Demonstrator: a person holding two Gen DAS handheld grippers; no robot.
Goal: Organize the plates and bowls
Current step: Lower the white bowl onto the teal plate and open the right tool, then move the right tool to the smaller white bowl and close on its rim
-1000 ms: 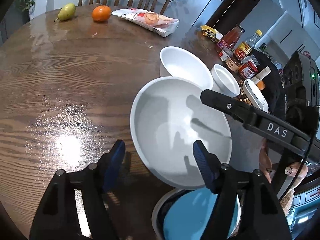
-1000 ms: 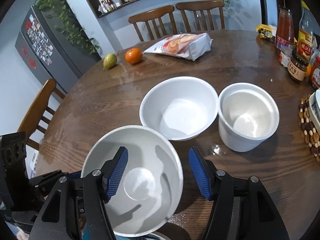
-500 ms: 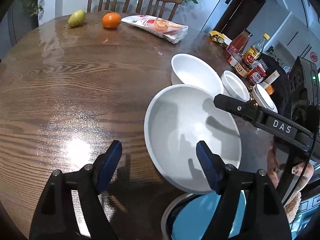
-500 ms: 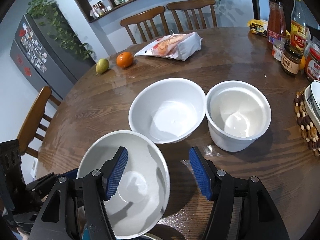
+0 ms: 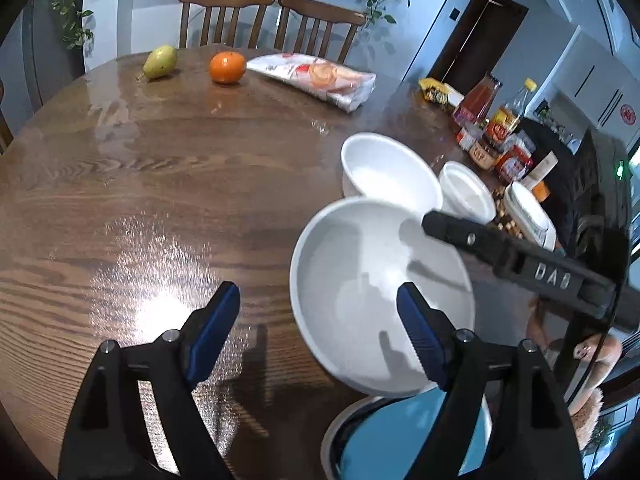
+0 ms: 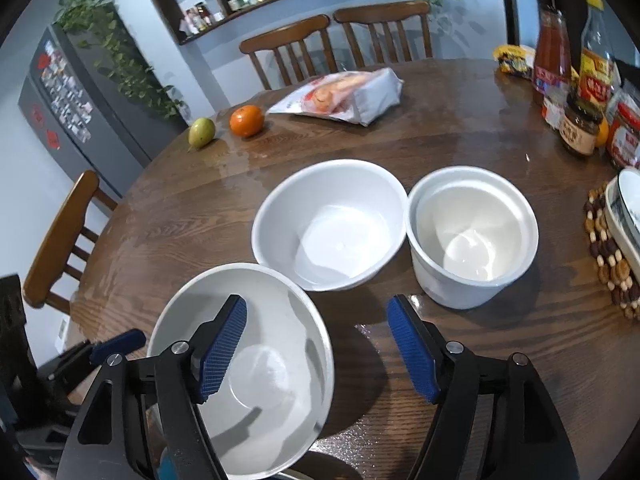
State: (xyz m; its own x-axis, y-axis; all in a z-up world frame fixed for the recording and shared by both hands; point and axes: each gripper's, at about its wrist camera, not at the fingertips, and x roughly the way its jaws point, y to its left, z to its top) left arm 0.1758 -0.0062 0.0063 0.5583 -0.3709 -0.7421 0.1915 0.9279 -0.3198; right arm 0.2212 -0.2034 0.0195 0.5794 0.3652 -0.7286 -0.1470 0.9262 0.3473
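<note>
Your left gripper (image 5: 318,322) hangs wide open, empty. The tilted white bowl (image 6: 256,368) has drifted toward the middle bowl (image 6: 328,224) since a second ago, so I'd guess nesting is next. Your right gripper (image 6: 316,348) straddles its rim, jaws spread wide. All bowls empty, right-hand pot (image 6: 472,236) too.

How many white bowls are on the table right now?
3: nearest white bowl at the table's near edge, middle bowl just beyond it, deep bowl right of that. Others may be hidden below.
</note>
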